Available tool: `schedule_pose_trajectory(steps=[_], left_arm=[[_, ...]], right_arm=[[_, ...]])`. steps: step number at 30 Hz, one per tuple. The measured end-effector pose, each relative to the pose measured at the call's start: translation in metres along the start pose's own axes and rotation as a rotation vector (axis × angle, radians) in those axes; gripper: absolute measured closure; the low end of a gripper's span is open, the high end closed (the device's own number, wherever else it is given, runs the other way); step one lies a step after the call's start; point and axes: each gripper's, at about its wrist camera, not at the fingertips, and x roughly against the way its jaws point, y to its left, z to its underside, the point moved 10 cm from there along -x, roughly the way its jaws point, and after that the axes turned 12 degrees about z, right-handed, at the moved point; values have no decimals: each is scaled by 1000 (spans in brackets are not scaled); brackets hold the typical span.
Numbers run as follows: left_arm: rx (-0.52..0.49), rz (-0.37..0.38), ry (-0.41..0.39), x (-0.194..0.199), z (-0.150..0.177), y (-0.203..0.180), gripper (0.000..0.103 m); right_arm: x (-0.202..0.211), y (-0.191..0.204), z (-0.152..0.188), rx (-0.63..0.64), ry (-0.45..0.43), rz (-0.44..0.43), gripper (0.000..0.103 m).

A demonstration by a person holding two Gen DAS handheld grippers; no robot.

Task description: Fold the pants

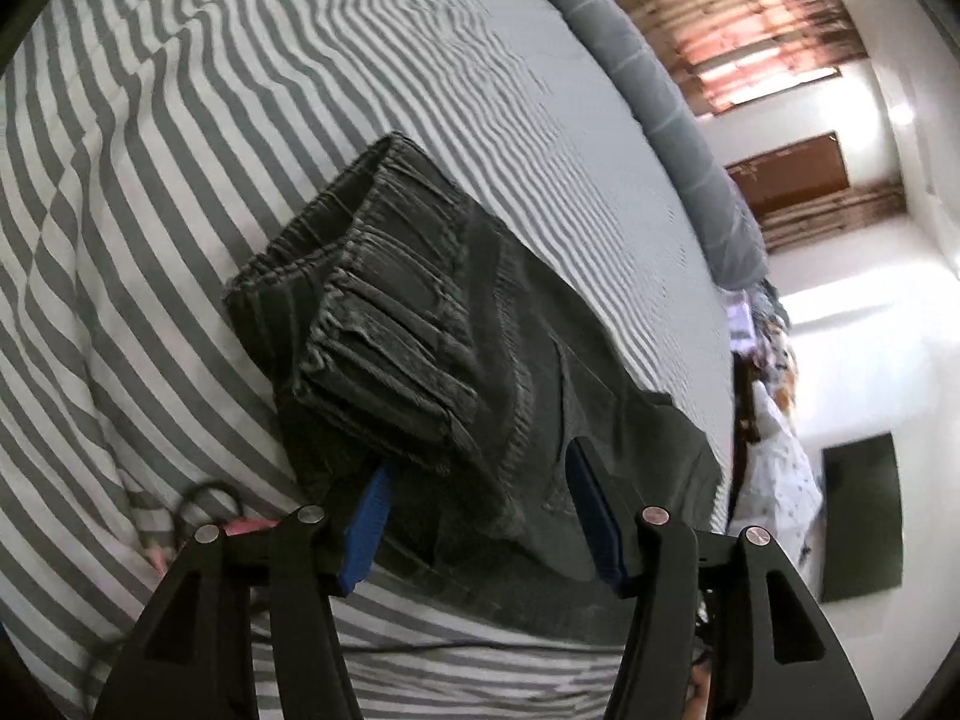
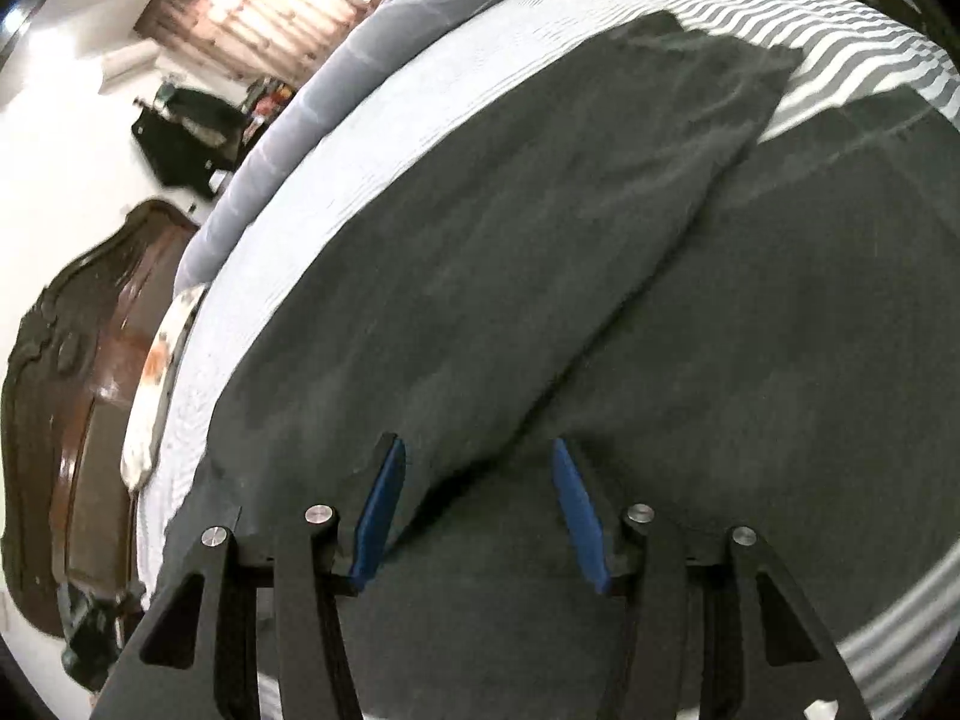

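The dark grey pants (image 1: 420, 324) lie on a grey-and-white striped bedsheet (image 1: 180, 150), elastic gathered waistband (image 1: 360, 276) bunched and turned up toward the left wrist camera, legs (image 2: 540, 240) spread flat and overlapping in the right wrist view. The left gripper (image 1: 477, 468) stands wide apart, its blue pads (image 1: 367, 525) straddling the fabric just below the waistband without pinching it. The right gripper (image 2: 477, 462) is likewise spread wide, close above the legs. A grey bolster pillow (image 1: 648, 96) runs along the bed's far edge, beside a dark wooden headboard (image 2: 78, 390)
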Motion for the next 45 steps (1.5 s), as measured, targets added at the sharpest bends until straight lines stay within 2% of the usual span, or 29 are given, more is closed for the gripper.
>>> schedule_pose_trajectory(steps=[5,11,13,15,16,17,18,19,21,22,26,29,33,35,39,42,45], left_arm=[[23,-48,-10,-13,-4,5,45],[47,-54,-16,-22,-7,5,46],[81,-50,-28,-22,-10,6,47],[148,-50,-41,-22,-12,12,48],[207,-39,-57,-21,-14,16,49],[247,-37,-67,-21,-16,20,51],[280,-38,-72,-21,-17,23,58],[301,-40,-80,-20,-18,26,70],[300,-54,-88,-17,-22,27,84],[298,-39,-89,-15,-24,25,85],[210,-50,-87,-10,-34,4,87],[110,-73,-54,-9,-43,-15,87],[-56,-131,65,-15,-47,-21,87],[-111,-199,131,-18,-41,-7,87],[-111,-253,206,-22,-21,31,87],[-88,-233,192,-24,-18,47,87],[-143,-244,189,-27,-18,45,86]], right_arm=[[-17,-10,-27,-42,-21,-7,65],[-24,-15,-55,-51,-45,20,72],[-26,-17,-63,-65,-54,42,77],[-25,-23,-63,-67,-57,73,91],[-25,-24,-64,-66,-54,100,93],[-25,-26,-64,-71,-51,96,94],[-23,-27,-64,-73,-48,92,96],[-21,-27,-63,-68,-47,103,97],[-15,-31,-62,-61,-54,110,98],[-10,-29,-62,-53,-59,113,98],[11,-26,-59,-20,-81,124,99],[30,-26,-54,-17,-94,123,99],[52,-37,-40,-38,-109,136,99],[55,-48,-26,-57,-96,142,99],[48,-66,6,-69,-46,189,99],[41,-75,21,-86,-22,208,99],[32,-79,27,-83,-7,222,97]])
